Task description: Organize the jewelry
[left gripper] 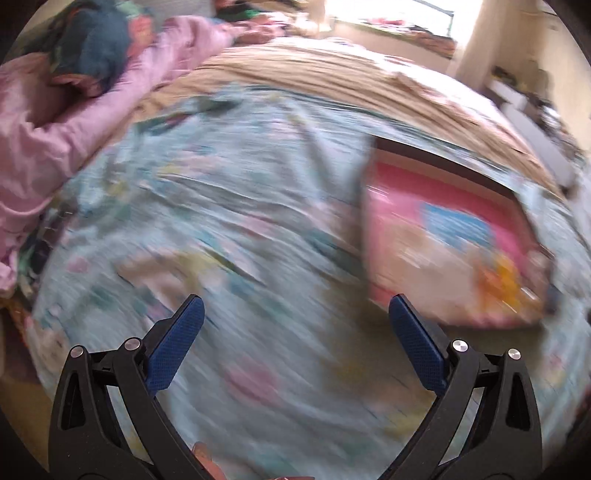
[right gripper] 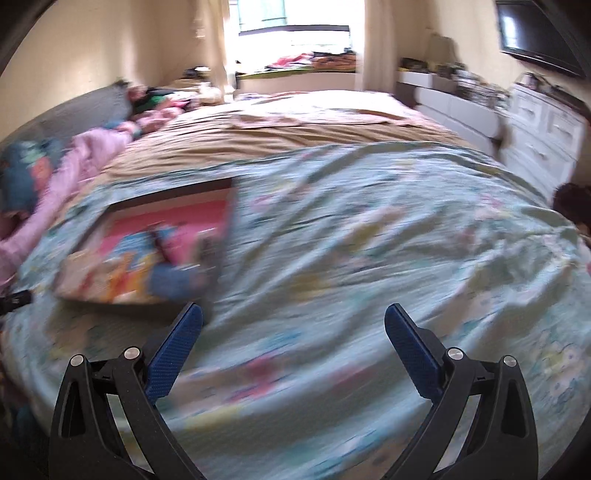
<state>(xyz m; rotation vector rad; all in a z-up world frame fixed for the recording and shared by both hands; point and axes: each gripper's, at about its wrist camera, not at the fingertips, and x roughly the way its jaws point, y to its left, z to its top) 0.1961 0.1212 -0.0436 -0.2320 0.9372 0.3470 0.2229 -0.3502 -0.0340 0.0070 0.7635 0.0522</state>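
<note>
A flat pink box [left gripper: 450, 236] with a colourful printed picture lies on the light-blue patterned bedspread [left gripper: 236, 229]. It also shows in the right wrist view [right gripper: 147, 251], left of centre. Both views are motion-blurred, and no jewelry can be made out. My left gripper [left gripper: 295, 314] is open and empty above the bedspread, with the box just beyond its right finger. My right gripper [right gripper: 293, 321] is open and empty above the bedspread, with the box ahead and to its left.
A pink garment [left gripper: 66, 125] and a dark blue patterned cloth [left gripper: 92, 48] lie along the bed's left side. A tan blanket [right gripper: 280, 136] covers the far half. White drawers [right gripper: 546, 136] and a wall television [right gripper: 535, 33] stand at the right.
</note>
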